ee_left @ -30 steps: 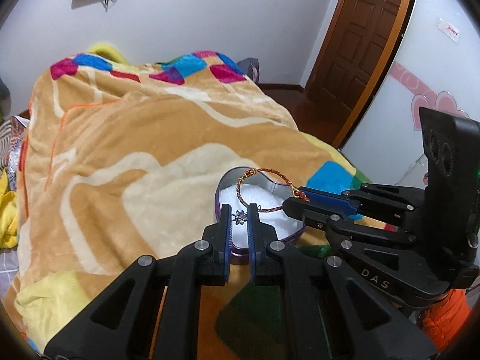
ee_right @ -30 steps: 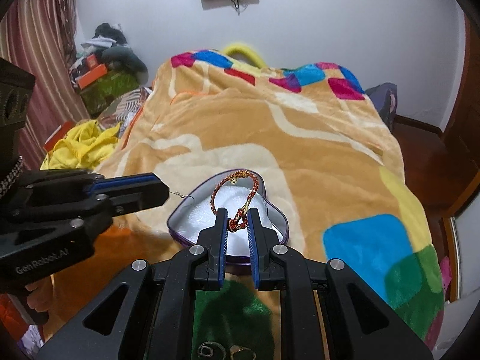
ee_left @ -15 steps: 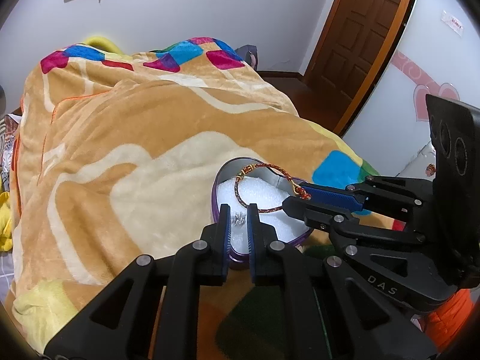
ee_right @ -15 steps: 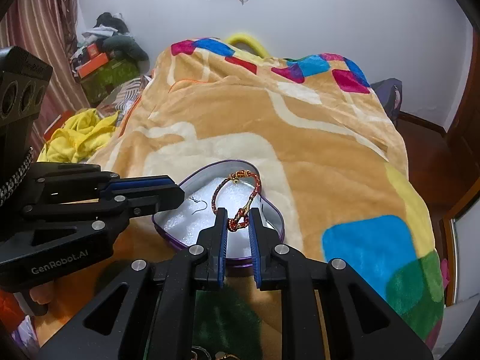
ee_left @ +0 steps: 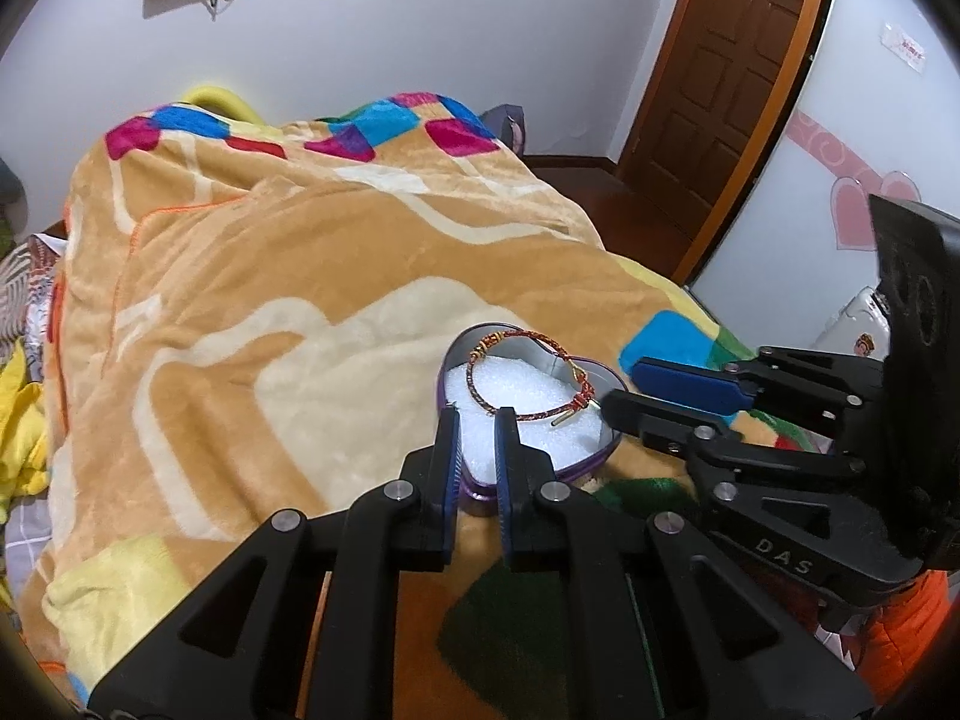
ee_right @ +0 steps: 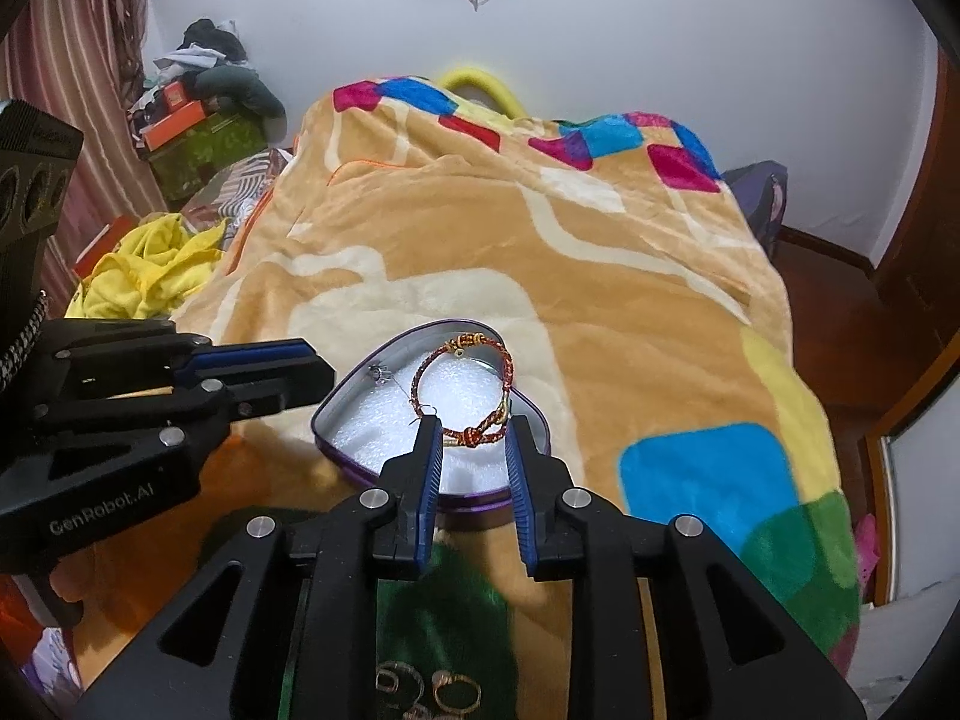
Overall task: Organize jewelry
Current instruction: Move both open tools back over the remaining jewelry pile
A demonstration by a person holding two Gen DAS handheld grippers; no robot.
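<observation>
The bracelet (ee_right: 461,393) and an earring (ee_right: 379,371) lie in the tin (ee_right: 336,414); rings (ee_right: 459,693) near it remain. The right hand-held gripper (ee_right: 471,443) is released around the bracelet; the left hand-held gripper (ee_left: 477,423) is parted, empty.

I am reading "DAS" in raised letters on the black body of the right gripper (ee_left: 621,393), seen from my left camera. I am reading "GenRobot.AI" on the left gripper (ee_right: 312,375) body from my right camera. The door-side wall sticker (ee_left: 905,49) is staying illegible.
</observation>
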